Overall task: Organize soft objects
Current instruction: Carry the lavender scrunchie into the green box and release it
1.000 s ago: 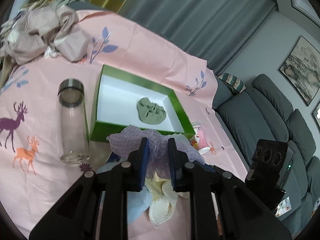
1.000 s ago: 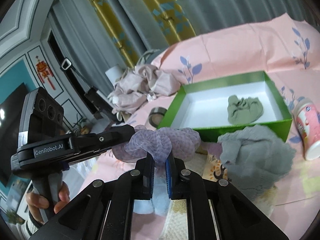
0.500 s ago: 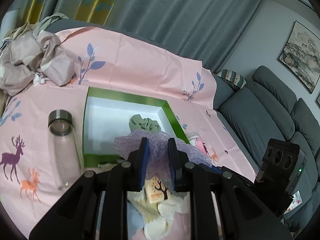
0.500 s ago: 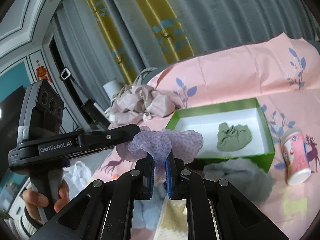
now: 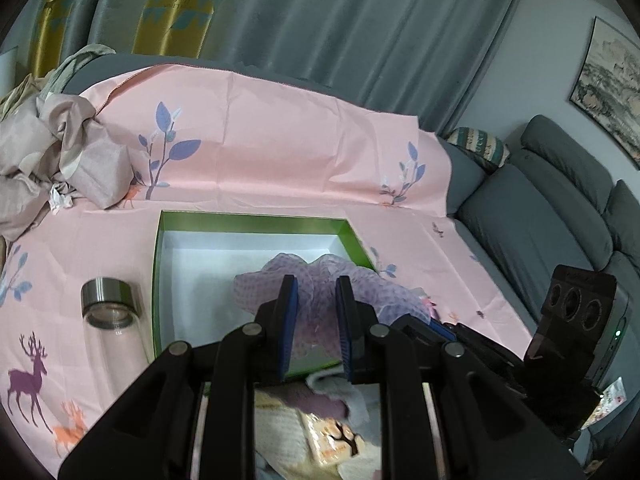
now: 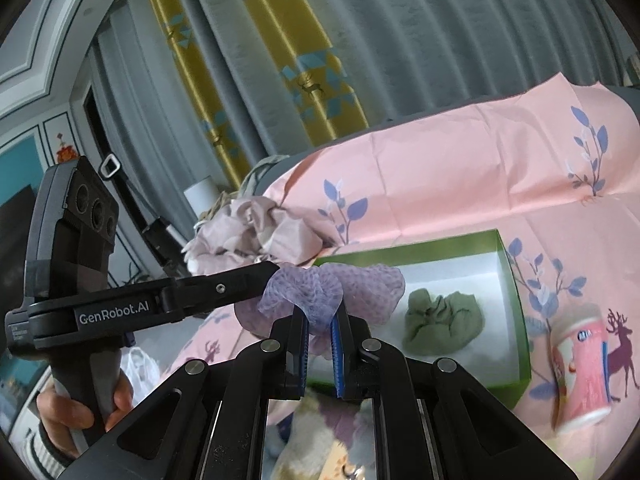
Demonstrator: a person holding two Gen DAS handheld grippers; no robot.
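**Purple cloth held by both grippers over the green box**

Purple cloth, a thin dotted fabric, hangs bunched in the air above the near part of the green box. Left gripper is clamped on one part of it, the blue pads pressing fabric between them. Right gripper is clamped on another fold, jaws narrow with cloth pinched between the pads. In the right wrist view the left gripper's fingers reach in from the left and meet the same cloth; a hand grips that tool's handle.

Box stands open on the pink sheet, white inside. A green cloth lies crumpled on its floor, apart from the purple one.

Beside the box: a glass bottle lying on its left, a pink cup tipped over on its right. More soft items lie heaped below the grippers, blurred. A crumpled beige fabric sits at the far left.
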